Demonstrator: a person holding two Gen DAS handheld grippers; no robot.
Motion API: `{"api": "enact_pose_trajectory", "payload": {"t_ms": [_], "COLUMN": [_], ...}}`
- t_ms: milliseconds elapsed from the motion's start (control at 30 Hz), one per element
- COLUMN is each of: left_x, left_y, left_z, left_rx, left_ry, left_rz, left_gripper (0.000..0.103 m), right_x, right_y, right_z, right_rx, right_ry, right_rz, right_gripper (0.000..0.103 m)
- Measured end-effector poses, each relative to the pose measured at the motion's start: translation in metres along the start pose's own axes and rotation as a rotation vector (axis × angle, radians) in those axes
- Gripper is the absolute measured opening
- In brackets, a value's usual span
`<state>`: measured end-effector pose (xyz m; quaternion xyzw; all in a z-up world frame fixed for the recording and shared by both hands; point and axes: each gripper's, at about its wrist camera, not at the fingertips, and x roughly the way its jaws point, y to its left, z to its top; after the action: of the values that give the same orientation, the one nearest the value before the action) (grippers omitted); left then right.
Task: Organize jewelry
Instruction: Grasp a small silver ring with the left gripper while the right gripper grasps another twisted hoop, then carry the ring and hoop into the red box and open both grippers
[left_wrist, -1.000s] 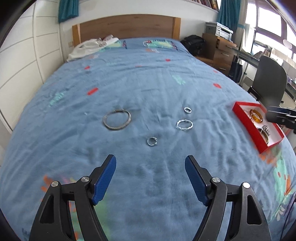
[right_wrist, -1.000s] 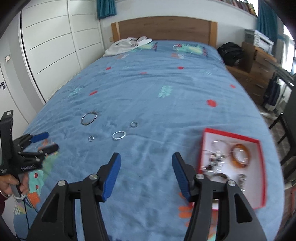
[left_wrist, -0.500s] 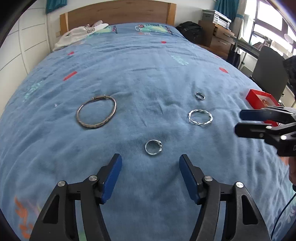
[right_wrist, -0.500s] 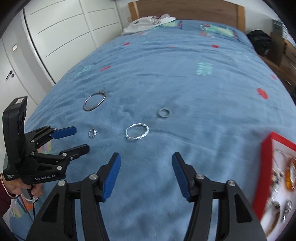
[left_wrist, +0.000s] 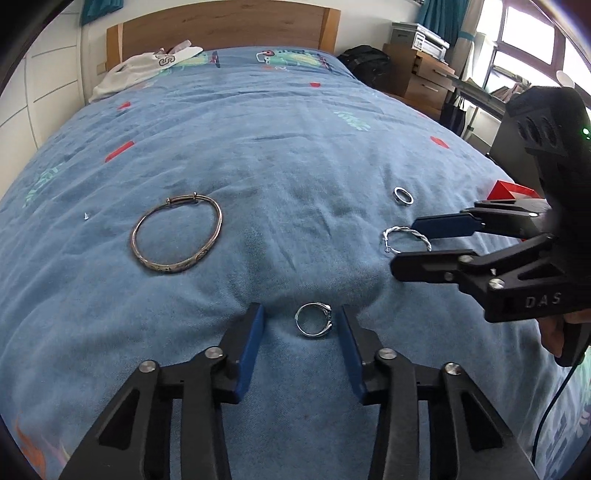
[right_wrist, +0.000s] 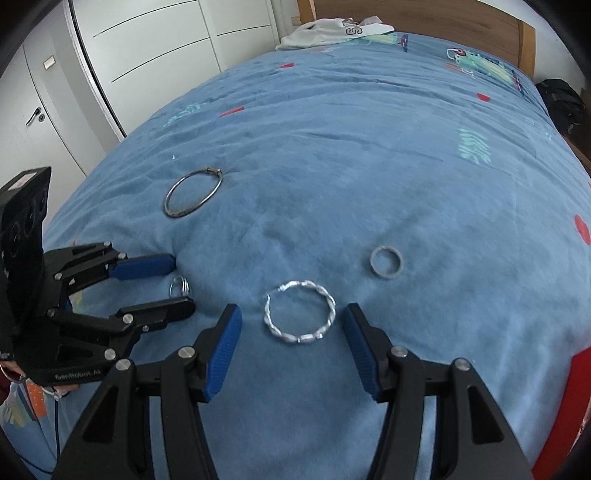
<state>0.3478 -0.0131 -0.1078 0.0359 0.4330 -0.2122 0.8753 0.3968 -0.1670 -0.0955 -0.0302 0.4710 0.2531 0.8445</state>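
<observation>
The left gripper (left_wrist: 300, 325) is low over the blue bed (left_wrist: 280, 155) with its fingers apart, and a small ring (left_wrist: 314, 320) lies on the cover between them, close to the right finger. From the right wrist view the ring (right_wrist: 179, 286) peeks out between the same fingers. The right gripper (right_wrist: 293, 325) is also spread wide, with a twisted silver bracelet (right_wrist: 300, 312) flat on the bed between its tips, touching neither. In the left view that bracelet (left_wrist: 406, 240) sits between the right gripper's two fingers. A plain band (right_wrist: 386, 262) lies just past the bracelet. A big bangle (left_wrist: 177, 234) lies well apart to the left. A corner of the red box (left_wrist: 511, 189) shows behind the right gripper. White clothes (left_wrist: 144, 70) lie by the headboard.
</observation>
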Motion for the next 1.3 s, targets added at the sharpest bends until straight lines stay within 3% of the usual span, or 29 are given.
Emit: {"api": "enact_pose_trajectory", "payload": {"t_ms": [100,167,233,533,700,1067,1300], "left_x": [-0.001,-0.001,-0.001,-0.016,-0.039,-0.065,-0.049], "left_y": [-0.001,-0.003,-0.006,-0.007,-0.020,-0.125,-0.215], "left_z": [-0.002,-0.002,-0.002,0.001,0.012,0.055,0.071], "left_rx": [0.000,0.010,0.018,0.009,0.021,0.114,0.205], "left_ry": [-0.002,0.000,0.000,0.006,-0.014,-0.075,-0.054], "left_rz": [-0.014,-0.018,-0.012,-0.004,-0.021,-0.144,-0.262], "left_gripper": [0.023,0.019,0.019,0.019,0.018,0.019,0.018], "right_x": [0.003,0.005,0.004,-0.015,-0.056,-0.194,-0.245], "right_y": [0.001,0.003,0.002,0.002,-0.003,-0.076,-0.133], "right_z": [-0.001,-0.003,-0.003,-0.006,-0.017,-0.061,-0.107], "right_rx": [-0.006,-0.023,-0.021,-0.004,0.020,0.094,0.140], "right_ry": [-0.005,-0.004,-0.007,-0.034,-0.074,-0.147,-0.121], "right_rz": [-0.008,-0.017,-0.017,-0.014,-0.033,-0.212,-0.291], "right_gripper": [0.054,0.047,0.038,0.038,0.038,0.038,0.038]}}
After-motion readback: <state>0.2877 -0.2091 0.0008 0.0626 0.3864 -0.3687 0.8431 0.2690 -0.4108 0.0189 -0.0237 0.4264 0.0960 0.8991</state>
